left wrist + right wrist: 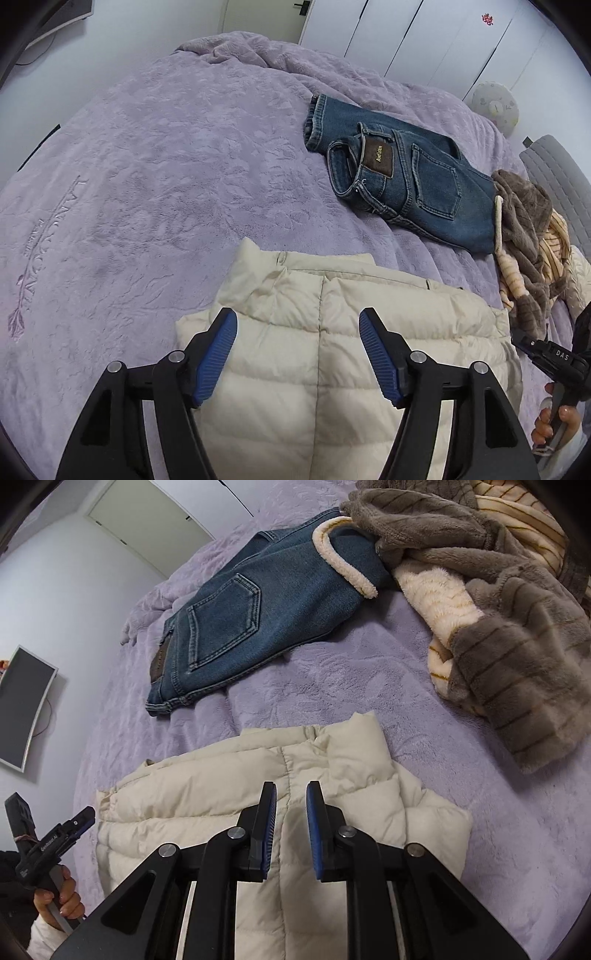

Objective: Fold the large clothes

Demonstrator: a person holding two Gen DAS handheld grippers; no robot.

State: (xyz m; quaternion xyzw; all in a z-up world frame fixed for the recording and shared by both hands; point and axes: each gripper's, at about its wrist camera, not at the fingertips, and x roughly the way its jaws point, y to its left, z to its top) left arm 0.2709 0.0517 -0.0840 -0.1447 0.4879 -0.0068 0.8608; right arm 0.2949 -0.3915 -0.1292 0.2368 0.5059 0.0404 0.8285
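I held my left tongs (298, 354) spread and my right tongs (291, 830) slightly parted, gripping nothing, over the folded cream jacket (295, 314) on the bed (147, 166).

Soft, even indoor light falls on the fuzzy lavender bedspread (155, 177), casting only faint shadows and no glare. Both fisheye views bend strongly outward, with black vignetted corners. Focus stays sharp throughout.
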